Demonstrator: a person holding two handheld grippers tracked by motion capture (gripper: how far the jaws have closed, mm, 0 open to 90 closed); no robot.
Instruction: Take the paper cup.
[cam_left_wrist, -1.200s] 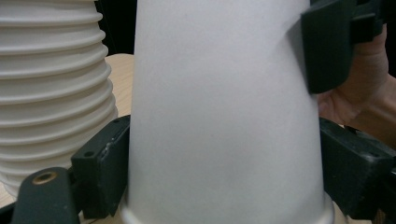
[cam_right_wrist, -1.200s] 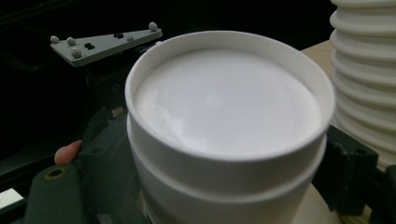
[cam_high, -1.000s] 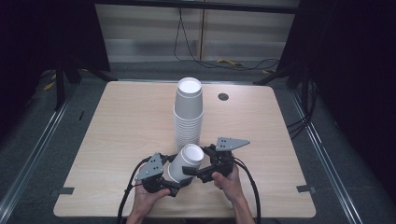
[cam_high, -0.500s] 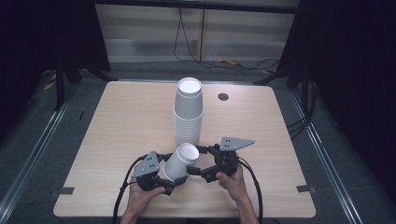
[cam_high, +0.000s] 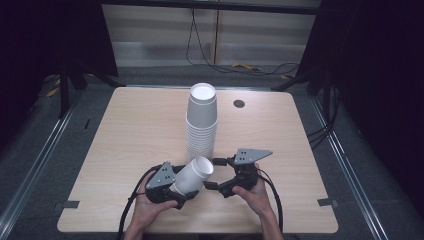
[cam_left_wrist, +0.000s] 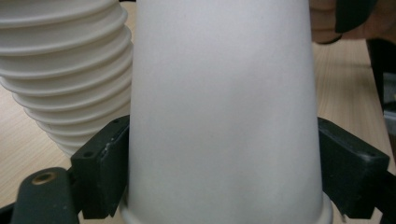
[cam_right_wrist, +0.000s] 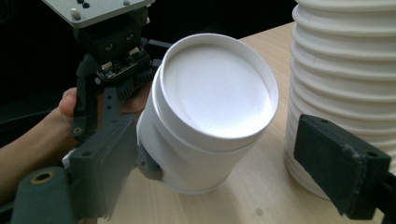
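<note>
Each black claw (cam_high: 212, 173) carries a grey three-cornered plate with screws and trails a black cable.

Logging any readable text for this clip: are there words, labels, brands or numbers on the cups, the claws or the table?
None can be read.
Held cup in the left claw: plain white, no print.
Stack of cups: plain white, no print.
Right claw, open, and its grey plate: screws and holes, no lettering.
Table: bare wood grain, with a dark round grommet, unmarked.
</note>
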